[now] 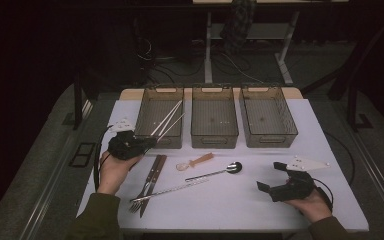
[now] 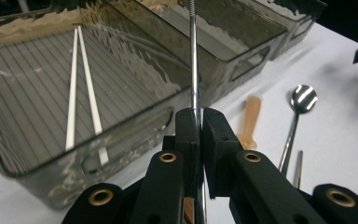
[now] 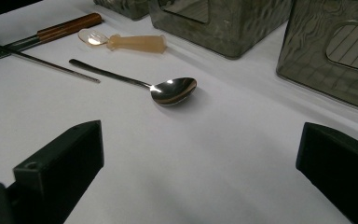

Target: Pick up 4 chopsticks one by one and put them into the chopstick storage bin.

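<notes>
Currently a metal chopstick (image 2: pixel 194 70) is clamped in the left gripper (image 2: pixel 200 122), held over the near wall of the left bin (image 1: pixel 145 131) at the table's far-left corner. Right gripper (image 3: pixel 200 154) is kept released, parked near the table's front-right edge.

Dim room, grey floor (image 1: pixel 40 165), white-legged desk (image 1: pixel 208 55) behind — cables (image 1: pixel 230 62) trailing underneath
</notes>
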{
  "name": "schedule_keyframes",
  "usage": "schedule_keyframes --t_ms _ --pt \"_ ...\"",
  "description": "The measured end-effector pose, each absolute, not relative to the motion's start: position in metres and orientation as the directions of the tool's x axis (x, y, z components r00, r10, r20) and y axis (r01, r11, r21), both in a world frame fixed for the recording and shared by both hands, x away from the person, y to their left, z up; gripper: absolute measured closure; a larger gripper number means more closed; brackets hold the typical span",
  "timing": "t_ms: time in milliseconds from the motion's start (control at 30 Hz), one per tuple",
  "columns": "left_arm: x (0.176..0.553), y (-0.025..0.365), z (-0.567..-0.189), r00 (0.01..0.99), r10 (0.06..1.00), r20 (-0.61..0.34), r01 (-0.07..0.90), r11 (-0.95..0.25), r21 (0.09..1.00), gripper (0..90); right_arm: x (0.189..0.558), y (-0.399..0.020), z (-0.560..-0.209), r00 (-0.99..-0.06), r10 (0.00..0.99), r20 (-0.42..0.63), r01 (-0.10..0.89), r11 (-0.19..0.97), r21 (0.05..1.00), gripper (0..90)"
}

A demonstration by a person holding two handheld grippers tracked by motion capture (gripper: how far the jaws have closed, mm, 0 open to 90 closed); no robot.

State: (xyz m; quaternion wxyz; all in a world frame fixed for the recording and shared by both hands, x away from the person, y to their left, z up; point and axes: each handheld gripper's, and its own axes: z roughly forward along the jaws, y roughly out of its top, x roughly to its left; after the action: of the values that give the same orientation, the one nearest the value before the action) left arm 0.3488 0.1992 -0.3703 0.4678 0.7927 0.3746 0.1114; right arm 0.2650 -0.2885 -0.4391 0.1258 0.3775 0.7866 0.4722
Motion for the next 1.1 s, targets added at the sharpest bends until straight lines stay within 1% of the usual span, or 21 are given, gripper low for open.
schedule_keyframes --t_ms 600,900,1100 --pt "0.4 0.183 -0.342 0.65 0.749 -0.124 0.499 -0.299 0.814 84.7 0.265 -0.289 -0.439 -0.682 0.711 0.169 0.475 0.255 0.842 0.4" --pt "0.43 0.176 -0.337 0.625 0.773 -0.11 0.515 -0.303 0.802 84.7 0.265 -0.29 -0.438 -0.681 0.71 0.18 0.478 0.244 0.844 0.4" --pt "0.451 0.173 -0.341 0.592 0.8 -0.101 0.535 -0.296 0.792 84.7 0.265 -0.291 -0.438 -0.682 0.708 0.185 0.475 0.235 0.848 0.3"
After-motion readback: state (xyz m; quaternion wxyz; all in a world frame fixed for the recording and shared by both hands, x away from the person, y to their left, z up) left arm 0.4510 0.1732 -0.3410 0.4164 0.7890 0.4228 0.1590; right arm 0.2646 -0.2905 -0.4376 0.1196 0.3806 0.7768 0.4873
